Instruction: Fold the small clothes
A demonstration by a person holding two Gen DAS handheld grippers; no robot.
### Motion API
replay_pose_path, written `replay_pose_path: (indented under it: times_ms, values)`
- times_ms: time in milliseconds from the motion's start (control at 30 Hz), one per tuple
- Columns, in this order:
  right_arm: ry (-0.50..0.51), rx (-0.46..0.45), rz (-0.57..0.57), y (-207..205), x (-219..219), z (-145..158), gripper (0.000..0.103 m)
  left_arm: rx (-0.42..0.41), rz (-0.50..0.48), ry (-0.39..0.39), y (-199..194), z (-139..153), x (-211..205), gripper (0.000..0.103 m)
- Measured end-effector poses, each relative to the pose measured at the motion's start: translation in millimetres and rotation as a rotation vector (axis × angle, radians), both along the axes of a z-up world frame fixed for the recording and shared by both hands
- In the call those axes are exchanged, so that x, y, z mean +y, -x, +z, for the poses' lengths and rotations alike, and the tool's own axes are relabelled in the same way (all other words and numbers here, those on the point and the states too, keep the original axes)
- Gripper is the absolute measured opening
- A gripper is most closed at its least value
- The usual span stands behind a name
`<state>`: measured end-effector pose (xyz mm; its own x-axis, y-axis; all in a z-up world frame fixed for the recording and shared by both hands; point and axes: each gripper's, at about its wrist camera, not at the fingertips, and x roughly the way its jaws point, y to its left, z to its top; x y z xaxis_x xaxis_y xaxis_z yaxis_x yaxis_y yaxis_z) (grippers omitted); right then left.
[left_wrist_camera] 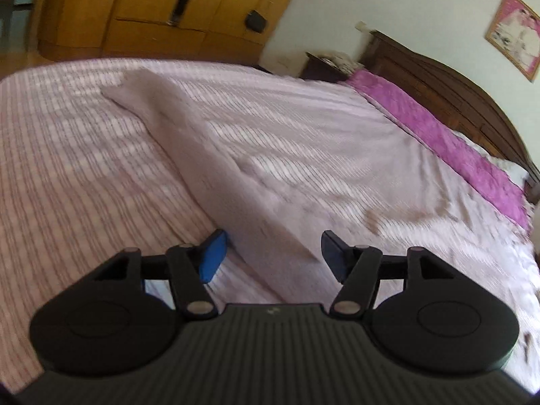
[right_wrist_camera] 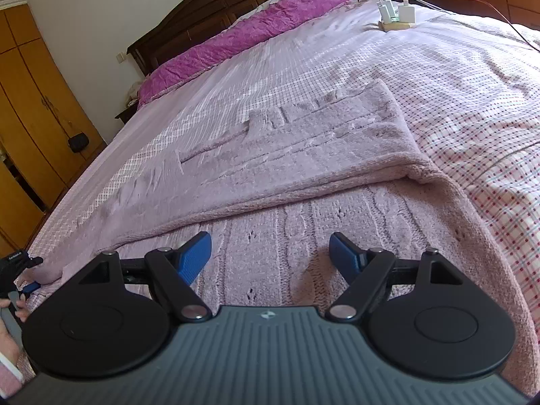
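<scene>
Care matters: both hand-held grippers, left (left_wrist_camera: 271, 253) and right (right_wrist_camera: 270, 253), jaws apart, should pinch the garment (right_wrist_camera: 303, 155) edge at twelve o'clock evenly.

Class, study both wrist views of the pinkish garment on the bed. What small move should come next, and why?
Probably bring the left gripper forward and close on the garment's near end, which lies between its open pads untouched. The pinkish garment already has its fleecy side turned over the knit part, and the right gripper hovers open over the knit, so another fold seems due.
</scene>
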<state>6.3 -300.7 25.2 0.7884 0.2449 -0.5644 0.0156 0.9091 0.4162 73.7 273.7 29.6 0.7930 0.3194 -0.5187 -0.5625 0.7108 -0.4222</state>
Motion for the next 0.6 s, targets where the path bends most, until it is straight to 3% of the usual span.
replay_pose_path:
  times_ms: [100,233,267,300,333,600]
  values:
    - [0.005,0.003,0.0,-0.7,0.5,-1.3,0.082,-0.009,0.047,0.034,-7.4,-2.1,19.8,0.064]
    - [0.0,0.004,-0.008,-1.7,0.2,-2.6,0.082,-0.02,0.035,0.044,-17.6,-2.4,31.4,0.063]
    - [0.0,0.003,-0.008,-1.9,0.0,-2.5,0.082,-0.021,0.017,0.038,-19.7,-1.5,31.7,0.058]
    - [0.0,0.002,-0.009,-2.5,-0.3,-2.6,0.082,-0.029,-0.011,0.034,-20.9,-0.7,31.6,0.032]
    - [0.0,0.0,-0.011,-2.5,-1.1,-2.5,0.082,-0.029,-0.044,0.043,-22.5,-0.7,31.9,0.016]
    - [-0.014,-0.012,-0.043,0.9,-12.1,-1.6,0.082,-0.184,-0.121,0.086,6.3,23.1,12.9,0.012]
